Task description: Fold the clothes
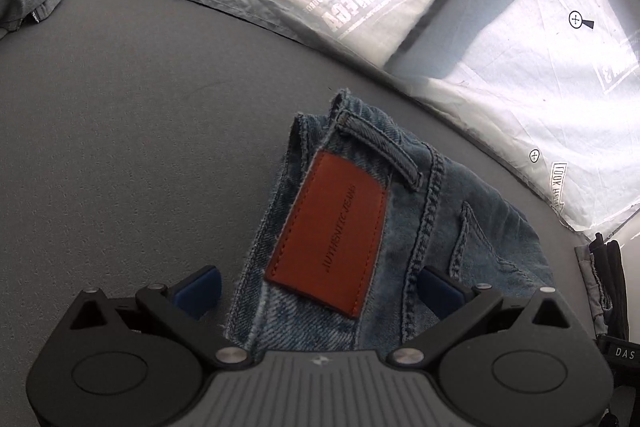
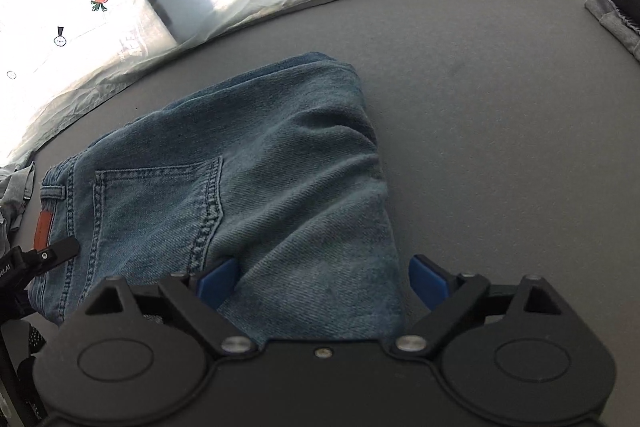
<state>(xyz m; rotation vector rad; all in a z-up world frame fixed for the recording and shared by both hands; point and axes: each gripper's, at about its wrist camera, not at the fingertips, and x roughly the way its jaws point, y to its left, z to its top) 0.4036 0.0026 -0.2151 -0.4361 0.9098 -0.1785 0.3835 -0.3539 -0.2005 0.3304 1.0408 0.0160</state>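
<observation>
Now folded jeans (image 2: 256, 163) lie on the grey table (image 2: 500, 107), both jaws spread.

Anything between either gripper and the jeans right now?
Nothing visible. The left gripper is open right over the jeans at the waistband by the leather patch; the right gripper is open astride the folded denim.

Faded blue denim jeans (image 2: 256, 171) with orange leather waistband patch (image 1: 328, 231): folded compact, back pocket up, flat on grey counter (image 1: 132, 131).
</observation>
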